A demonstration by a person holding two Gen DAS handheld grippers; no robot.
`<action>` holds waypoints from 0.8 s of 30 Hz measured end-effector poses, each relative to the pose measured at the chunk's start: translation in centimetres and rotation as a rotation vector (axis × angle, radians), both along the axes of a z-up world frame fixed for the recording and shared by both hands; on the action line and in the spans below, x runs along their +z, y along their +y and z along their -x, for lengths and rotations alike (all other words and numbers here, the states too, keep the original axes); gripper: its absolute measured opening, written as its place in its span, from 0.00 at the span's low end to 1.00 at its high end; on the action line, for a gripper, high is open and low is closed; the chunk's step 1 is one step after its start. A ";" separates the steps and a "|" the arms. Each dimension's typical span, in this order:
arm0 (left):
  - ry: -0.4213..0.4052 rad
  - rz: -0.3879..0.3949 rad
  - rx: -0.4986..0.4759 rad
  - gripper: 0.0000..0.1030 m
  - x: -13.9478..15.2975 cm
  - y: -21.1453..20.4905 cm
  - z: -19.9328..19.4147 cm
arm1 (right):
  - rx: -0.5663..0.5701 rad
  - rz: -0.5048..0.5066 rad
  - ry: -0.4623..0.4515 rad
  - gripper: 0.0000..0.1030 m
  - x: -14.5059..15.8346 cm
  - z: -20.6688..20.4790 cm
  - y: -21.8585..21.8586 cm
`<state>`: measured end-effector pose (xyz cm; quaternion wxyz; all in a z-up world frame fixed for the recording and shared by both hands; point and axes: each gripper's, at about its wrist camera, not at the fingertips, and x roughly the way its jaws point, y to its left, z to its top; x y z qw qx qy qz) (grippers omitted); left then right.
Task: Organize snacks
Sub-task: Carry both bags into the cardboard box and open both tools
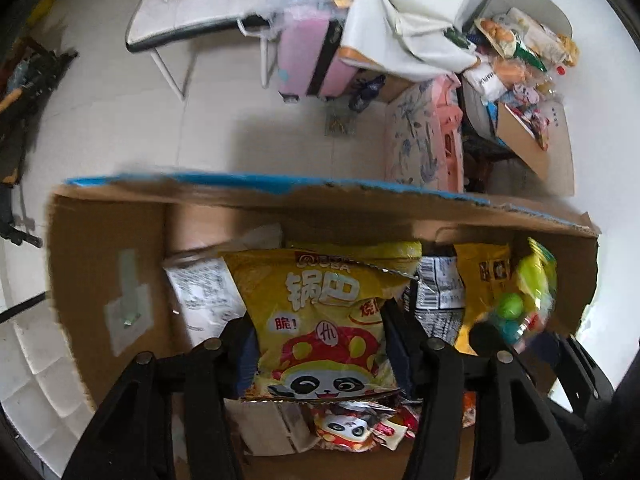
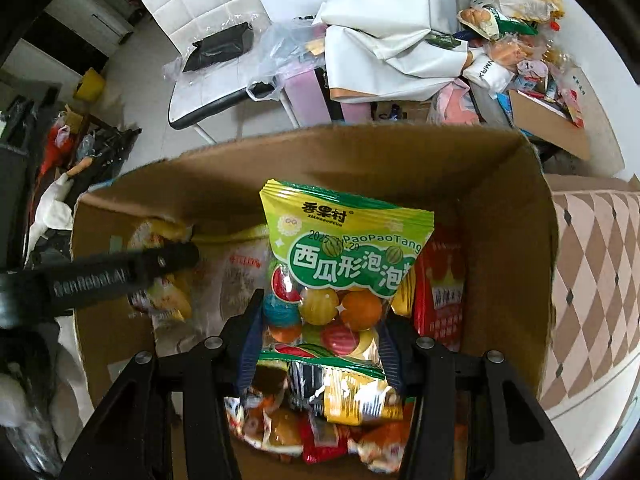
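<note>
Yellow and glossy, a panda-printed rice-cracker bag (image 1: 326,320) sits pinched between the fingers of the left gripper (image 1: 320,354), held upright over the open cardboard box (image 1: 100,264) of snack packets. The right gripper (image 2: 320,340) is clamped on a green bag of watermelon-shaped bubble gum balls (image 2: 340,272), held above loose packets (image 2: 320,428) in the same box beside a red bag (image 2: 440,292).

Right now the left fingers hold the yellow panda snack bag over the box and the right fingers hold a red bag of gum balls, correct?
Not quite: in the right wrist view the gum ball bag in the right gripper is green. The left gripper does hold the yellow panda bag over the cardboard box.
</note>
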<state>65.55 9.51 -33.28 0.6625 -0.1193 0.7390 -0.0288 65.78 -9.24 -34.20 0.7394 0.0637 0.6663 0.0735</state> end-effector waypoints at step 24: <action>-0.218 -0.106 -0.032 0.94 5.8 -0.8 4.8 | 0.020 0.090 -0.035 0.89 4.0 4.0 -2.0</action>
